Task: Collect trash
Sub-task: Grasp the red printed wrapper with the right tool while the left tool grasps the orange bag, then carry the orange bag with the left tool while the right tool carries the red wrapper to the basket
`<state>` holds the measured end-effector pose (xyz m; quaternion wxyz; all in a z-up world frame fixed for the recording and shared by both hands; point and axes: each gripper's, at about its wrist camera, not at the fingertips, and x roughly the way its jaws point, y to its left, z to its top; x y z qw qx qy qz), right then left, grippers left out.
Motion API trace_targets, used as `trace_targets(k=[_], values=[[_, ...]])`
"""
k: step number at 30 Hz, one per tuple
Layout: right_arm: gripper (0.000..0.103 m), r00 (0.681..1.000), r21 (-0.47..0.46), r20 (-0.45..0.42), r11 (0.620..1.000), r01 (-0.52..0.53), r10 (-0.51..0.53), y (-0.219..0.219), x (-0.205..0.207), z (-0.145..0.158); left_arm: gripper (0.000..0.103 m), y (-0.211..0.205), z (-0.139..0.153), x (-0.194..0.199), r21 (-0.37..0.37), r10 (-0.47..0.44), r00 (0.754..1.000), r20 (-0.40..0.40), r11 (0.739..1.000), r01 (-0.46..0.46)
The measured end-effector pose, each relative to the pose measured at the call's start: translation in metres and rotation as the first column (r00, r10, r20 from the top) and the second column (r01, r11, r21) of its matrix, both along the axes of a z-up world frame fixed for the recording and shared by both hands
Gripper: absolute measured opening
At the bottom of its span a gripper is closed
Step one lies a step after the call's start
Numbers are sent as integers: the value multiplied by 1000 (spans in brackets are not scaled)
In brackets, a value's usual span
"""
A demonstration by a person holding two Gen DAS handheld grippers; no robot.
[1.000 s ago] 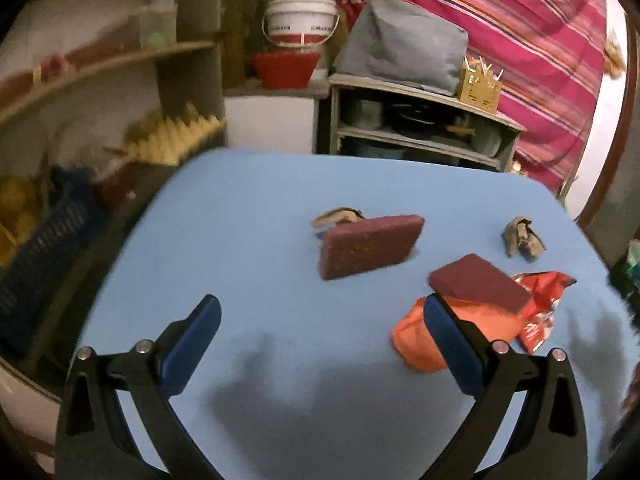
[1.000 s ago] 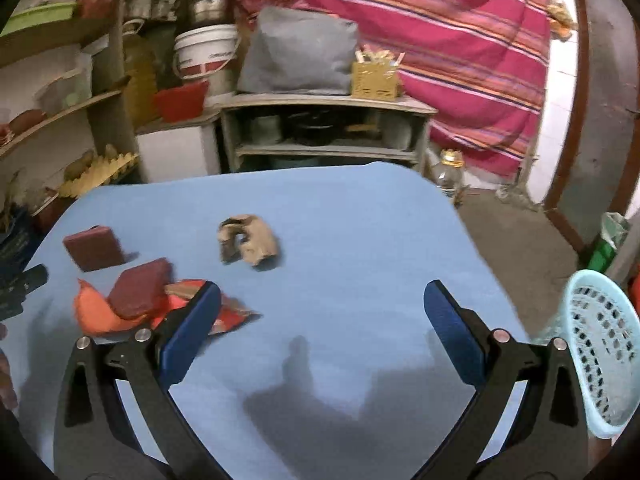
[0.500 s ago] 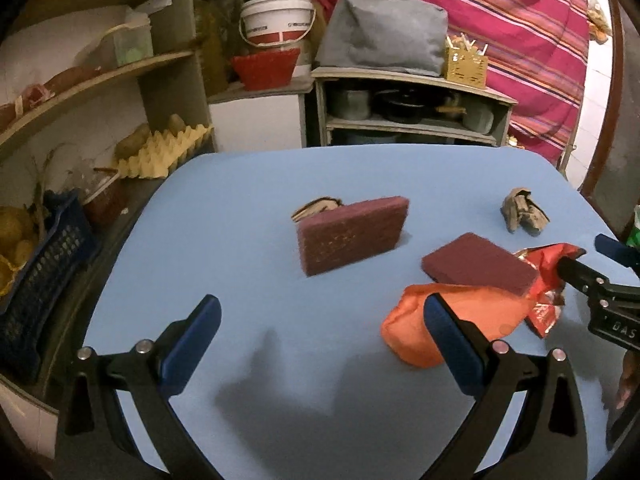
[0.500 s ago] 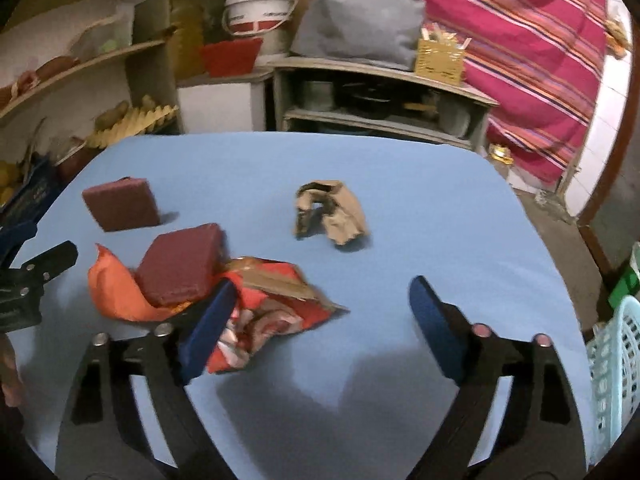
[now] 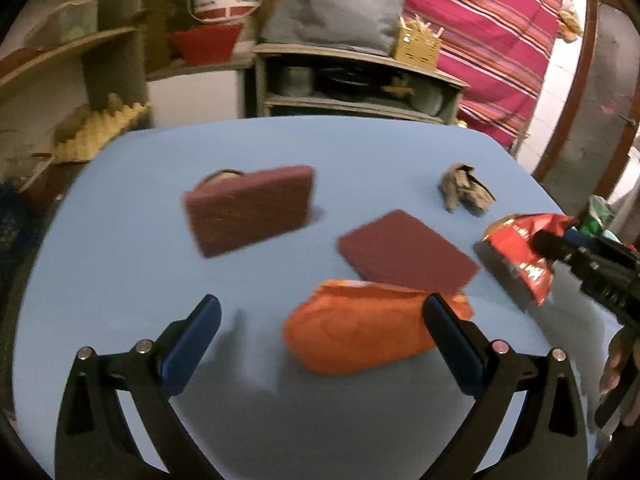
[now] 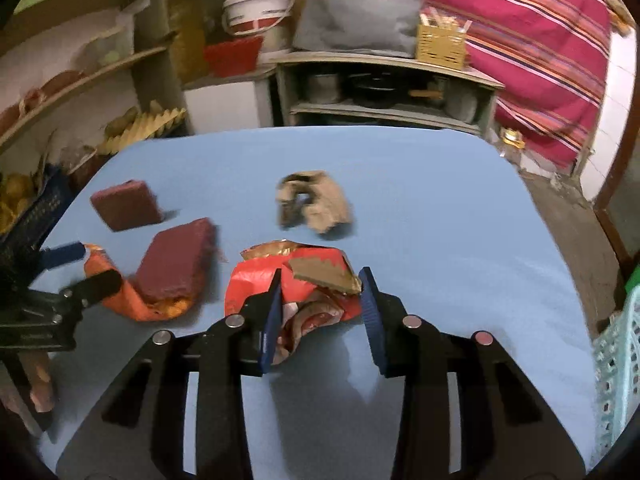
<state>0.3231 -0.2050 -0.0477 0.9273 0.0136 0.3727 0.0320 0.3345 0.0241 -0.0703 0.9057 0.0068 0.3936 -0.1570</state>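
left gripper (image 5: 320, 332): jaws wide, orange bag (image 5: 360, 332) between | right gripper (image 6: 320, 312): narrowed around red wrapper (image 6: 296, 292), clamp unclear | right view only: basket (image 6: 616, 364)

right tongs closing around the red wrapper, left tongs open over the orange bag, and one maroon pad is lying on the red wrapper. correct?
One thing is off: the maroon pad lies on the orange bag, not on the red wrapper. The right wrist view shows this. The rest holds: the right tongs bracket the red wrapper, not yet shut, and the left tongs are open over the orange bag.
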Motion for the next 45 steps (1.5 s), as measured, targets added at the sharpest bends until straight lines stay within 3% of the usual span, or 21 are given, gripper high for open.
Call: trace_targets(k=[4,11,13,15,18,24,31,36,45], values=[[37,999,12,10,999,34,-34,-22,-13,6,94,-11,-1,-5,2,-59,998,7,998,59],[37,998,9,17,998,60,-61,-43,-29,9,43,-28,-3,-22,24,-162,987,-1,987,162],[37,998,16,14,998,63,-64,-46,-32,9,36,-32,-5,-27,36,-177,984,-6,983,178],[37,998,15,19,998,61,-61,-47,-36,11,22,-36,-2,-33,47,-188,982,11,981,187],[37,998,9,29,998,57,-57,-47,-39,15,15,-42,3,-43,62,-205,978,34,977,203],[37,997,21,43,998,62,-63,-52,-47,21,10,-49,15,-57,86,-213,975,62,975,207],[37,994,30,87,997,70,-72,-68,-70,39,9,-56,53,-83,112,-162,966,203,984,141],[37,987,59,120,993,103,-109,-93,-89,52,9,-79,72,-99,159,-165,951,263,979,126],[37,970,110,160,980,166,-182,-147,-125,70,9,-130,108,-113,146,-200,928,313,976,162]])
